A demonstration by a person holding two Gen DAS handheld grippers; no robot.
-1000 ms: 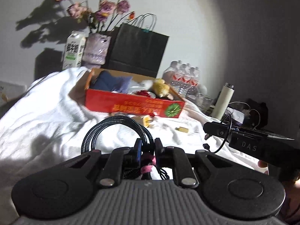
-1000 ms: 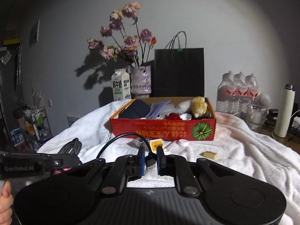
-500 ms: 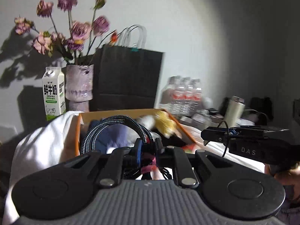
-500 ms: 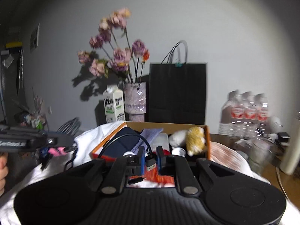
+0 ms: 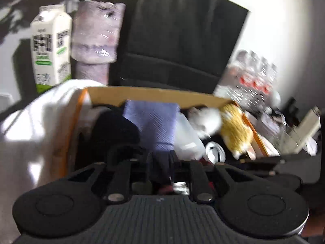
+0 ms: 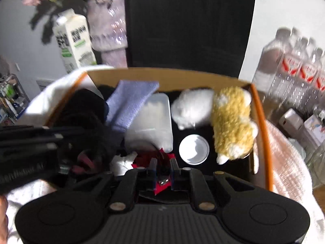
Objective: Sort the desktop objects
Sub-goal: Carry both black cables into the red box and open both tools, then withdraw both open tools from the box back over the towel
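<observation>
Both grippers hang over the open cardboard box (image 5: 154, 94) (image 6: 261, 122). My left gripper (image 5: 160, 160) is shut on the coiled braided cable, whose dark loop (image 5: 119, 151) shows left of the fingers. My right gripper (image 6: 163, 165) is shut on the cable's plug (image 6: 162, 182), low over the box's front. The box holds a lilac cloth (image 5: 154, 122) (image 6: 130, 101), a yellow plush toy (image 5: 235, 130) (image 6: 231, 122), a white fluffy thing (image 6: 192, 107), a clear container (image 6: 152, 122) and a white round lid (image 6: 194, 149). The left gripper's body (image 6: 26, 158) shows at left.
A milk carton (image 5: 50, 44) (image 6: 75, 40), a lilac vase (image 5: 95, 34) and a black paper bag (image 5: 178, 40) stand behind the box. Water bottles (image 6: 294, 71) stand at the right. A white cloth (image 5: 34, 132) covers the table.
Both grippers have moved forward and down from above the table's front to right over the open box, still carrying the cable. The views are blurred by motion.
</observation>
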